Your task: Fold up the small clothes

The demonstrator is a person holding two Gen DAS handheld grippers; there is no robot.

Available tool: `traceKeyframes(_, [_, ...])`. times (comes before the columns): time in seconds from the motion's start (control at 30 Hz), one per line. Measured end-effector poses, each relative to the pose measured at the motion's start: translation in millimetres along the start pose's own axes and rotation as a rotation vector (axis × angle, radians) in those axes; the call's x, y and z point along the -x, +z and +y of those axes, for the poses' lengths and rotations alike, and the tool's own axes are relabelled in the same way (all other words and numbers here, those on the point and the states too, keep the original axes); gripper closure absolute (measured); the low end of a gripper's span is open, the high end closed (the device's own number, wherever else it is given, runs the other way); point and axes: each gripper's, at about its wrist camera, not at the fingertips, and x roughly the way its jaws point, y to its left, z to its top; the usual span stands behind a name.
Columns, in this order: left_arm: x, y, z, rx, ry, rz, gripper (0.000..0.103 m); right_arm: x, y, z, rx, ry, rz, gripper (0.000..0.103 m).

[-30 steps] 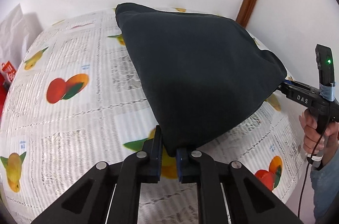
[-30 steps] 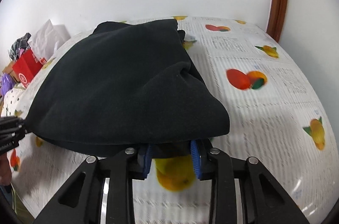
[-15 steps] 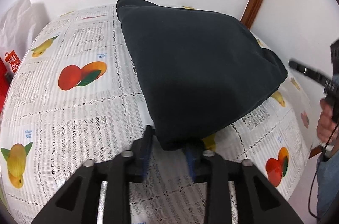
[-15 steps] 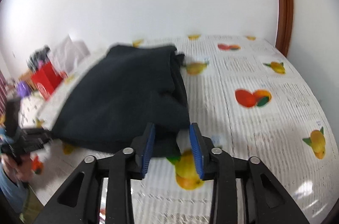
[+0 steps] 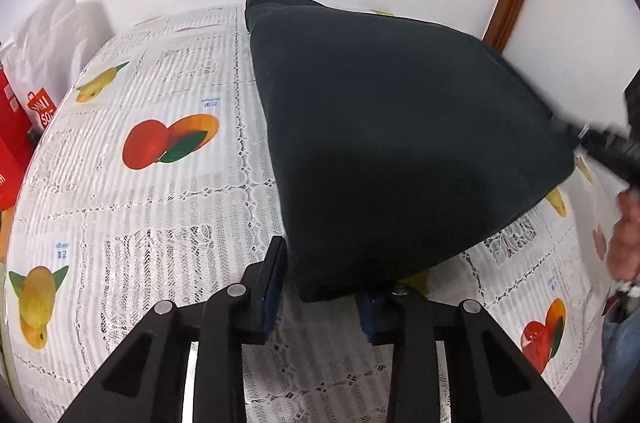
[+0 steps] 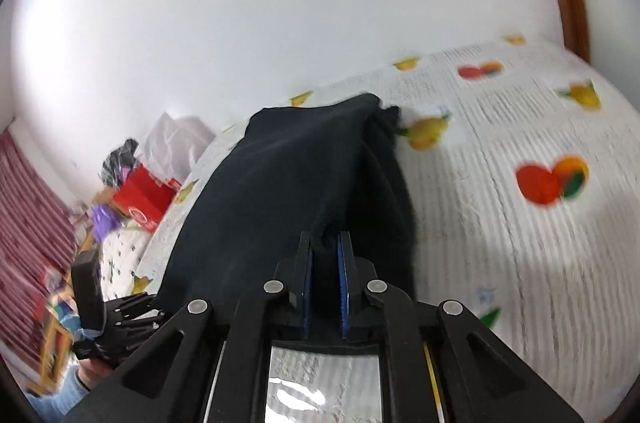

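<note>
A table under a white lace-pattern cloth (image 5: 168,207) printed with fruit — oranges, mangoes, pears — carries one dark garment (image 5: 392,143), folded and lying across its middle toward the far wall. At the left end, near the wall, stand a red bag (image 5: 38,111) and a white bag (image 5: 44,35).

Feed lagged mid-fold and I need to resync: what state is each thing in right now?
Black garment: folded, lying on the fruit-print tablecloth.
Left hand-held gripper: open, garment corner between its jaws.
Right hand-held gripper: shut on the garment's edge.
</note>
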Motion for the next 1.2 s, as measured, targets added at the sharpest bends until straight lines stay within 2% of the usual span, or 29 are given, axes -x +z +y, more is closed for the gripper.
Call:
traceKeyframes(0.07, [-0.4,-0.4,0.5,-0.007,-0.004,-0.006,0.074,-12.9,-7.9,-10.0,-0.020,-0.026,0.042,0.094])
traceKeyframes(0.13, [-0.6,-1.4,0.7,-0.017,-0.007,-0.012,0.074,-8.9,-8.9,-10.6,-0.039,-0.019,0.032,0.094])
traceKeyframes(0.3, [7.2,-7.9,6.6,-0.022,-0.028,-0.006,0.070,12.5,-4.2,16.7,0.096,-0.165,0.020,0.092])
traceKeyframes(0.4, [21.4,-17.7,6.5,-0.039,-0.037,-0.011,0.069,24.6,-5.3,35.6,0.191,-0.233,-0.018,0.091])
traceKeyframes(0.47, [31.0,-23.1,6.7,-0.045,-0.040,-0.024,0.068,29.3,-3.9,44.6,0.226,-0.240,-0.044,0.089])
traceKeyframes(0.57, [44.2,-26.6,8.8,-0.025,-0.050,-0.042,0.065,21.9,-6.2,57.6,0.247,-0.228,-0.074,0.081])
traceKeyframes(0.6, [48.2,-26.8,7.6,-0.019,-0.053,-0.048,0.065,17.8,-7.1,58.8,0.248,-0.233,-0.069,0.078])
traceKeyframes(0.7, [58.6,-21.8,7.1,-0.007,-0.059,-0.077,0.063,-8.5,-18.2,57.5,0.268,-0.299,0.005,0.078])
traceKeyframes(0.83, [63.9,-8.5,2.7,-0.009,-0.063,-0.109,0.061,-2.1,-26.4,61.9,0.309,-0.319,0.020,0.078])
traceKeyframes(0.97, [49.9,4.0,2.7,0.008,-0.047,-0.093,0.060,11.8,-8.3,64.4,0.311,-0.315,-0.006,0.077])
traceKeyframes(1.1, [26.9,6.8,4.7,0.015,-0.046,-0.031,0.057,8.4,21.8,64.0,0.281,-0.315,-0.025,0.067])
traceKeyframes(1.2, [31.3,13.6,6.6,0.009,-0.085,-0.047,0.057,-8.7,51.6,62.9,0.263,-0.318,-0.021,0.060])
